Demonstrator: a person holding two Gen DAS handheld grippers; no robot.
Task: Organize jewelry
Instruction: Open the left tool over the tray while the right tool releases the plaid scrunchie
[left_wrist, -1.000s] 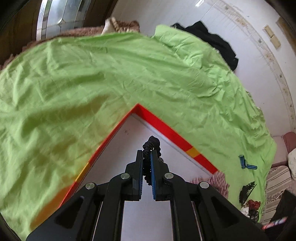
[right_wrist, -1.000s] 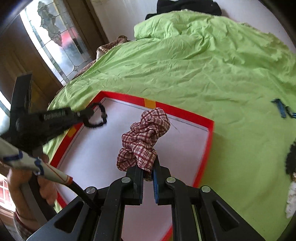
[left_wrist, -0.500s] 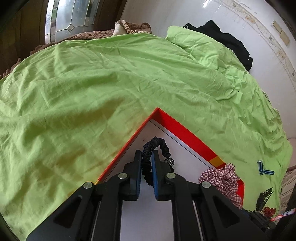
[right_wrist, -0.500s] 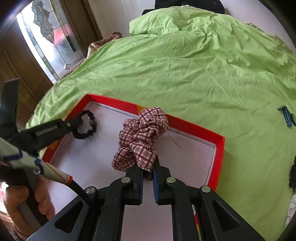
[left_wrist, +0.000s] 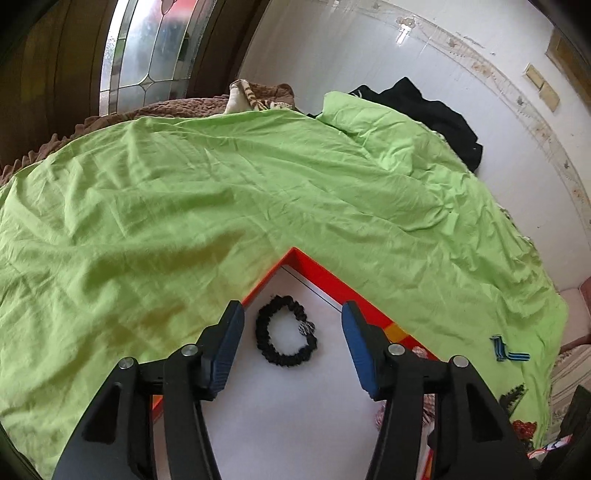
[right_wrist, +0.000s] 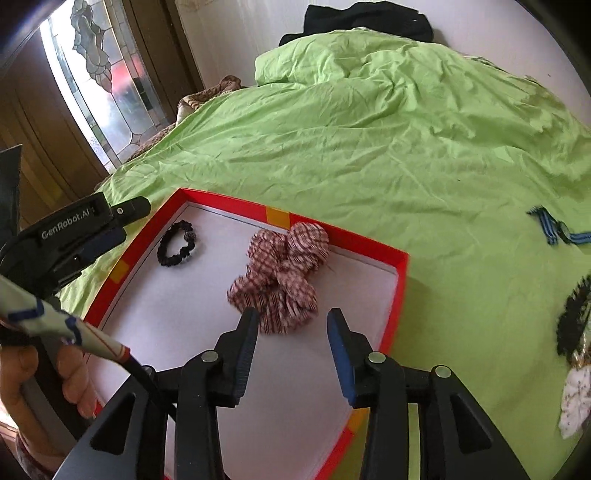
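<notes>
I see the bed w/ green sheet (right_wrist: 369, 155) filling most of both views. On it sits the red-rimmed tray (right_wrist: 400, 273), white inside. My right tongs (right_wrist: 291, 321) are opening, pads clear of the plaid scrunchie (right_wrist: 284, 273), which lies inside the tray near the far rim, just ahead of the tips. My left tongs (left_wrist: 291, 321) are opening too, nothing gripped; the black beaded hair tie (left_wrist: 284, 338) lies flat in the tray's far corner, btwn the tips but untouched. A blue striped clip (right_wrist: 554, 230) lies on the sheet, well apart from the tray.
</notes>
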